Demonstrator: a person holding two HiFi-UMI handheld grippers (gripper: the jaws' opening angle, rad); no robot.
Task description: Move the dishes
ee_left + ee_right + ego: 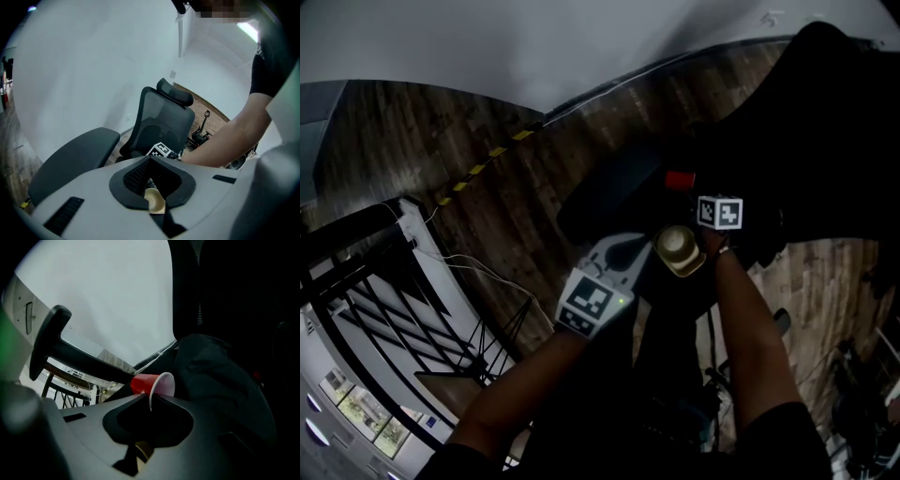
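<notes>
A white wall [534,47] is running along the far side of the room, meeting a dark plank floor [487,187] that is carrying a strip of yellow-and-black tape [478,169]. A black chair [164,122] is standing straight ahead of both grippers, and a black rack [366,272] is standing well off to the left of them.

The right gripper [150,404] is pointing steeply down over the chair's seat. Its jaws are closing in on the rim of a red cup [150,382], and they seem to be pinching the wall there, the lower rim dipping right between the tips. The cup is lying on its side just beyond the tips. Its long axis is running across the jaws, nearly level, with the base to their left and the mouth to their right. The inside is showing white, and the part in sight is holding nothing.

The left gripper [152,164] is hanging beside it, tilted less steeply. Its jaws are standing apart with nothing between them, and only the chair's back is rising ahead of them.
</notes>
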